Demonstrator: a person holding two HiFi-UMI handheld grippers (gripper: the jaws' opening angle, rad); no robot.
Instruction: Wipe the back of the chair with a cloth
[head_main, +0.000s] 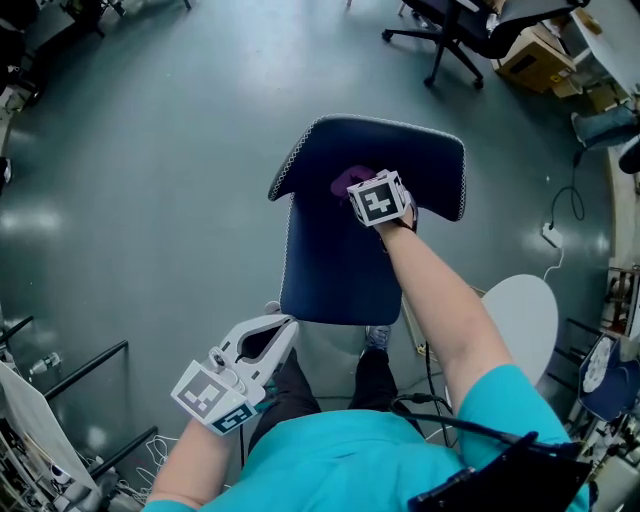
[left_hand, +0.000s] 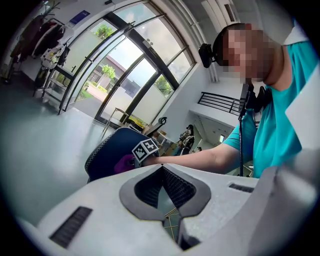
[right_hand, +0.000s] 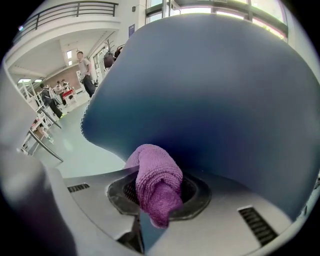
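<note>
Left gripper (head_main: 285, 327), low and to the left of the chair back (head_main: 335, 265), well apart from it: jaws closed on each other, nothing between them. Chair back, centre: dark blue, white-stitched edge, its long axis running away from the person. Purple cloth (head_main: 348, 181) lies at the upper, wider part of the chair back. Right gripper (right_hand: 158, 190), arm outstretched over the chair back, is clenched on the folded cloth, whose free end points straight at the blue fabric; this is the nearer arm, and the surface still to be wiped appears to extend from the cloth down toward the person. The marker cube (head_main: 379, 199) covers the jaws from above, so contact between cloth and fabric cannot be confirmed. The chair's base is hidden.
</note>
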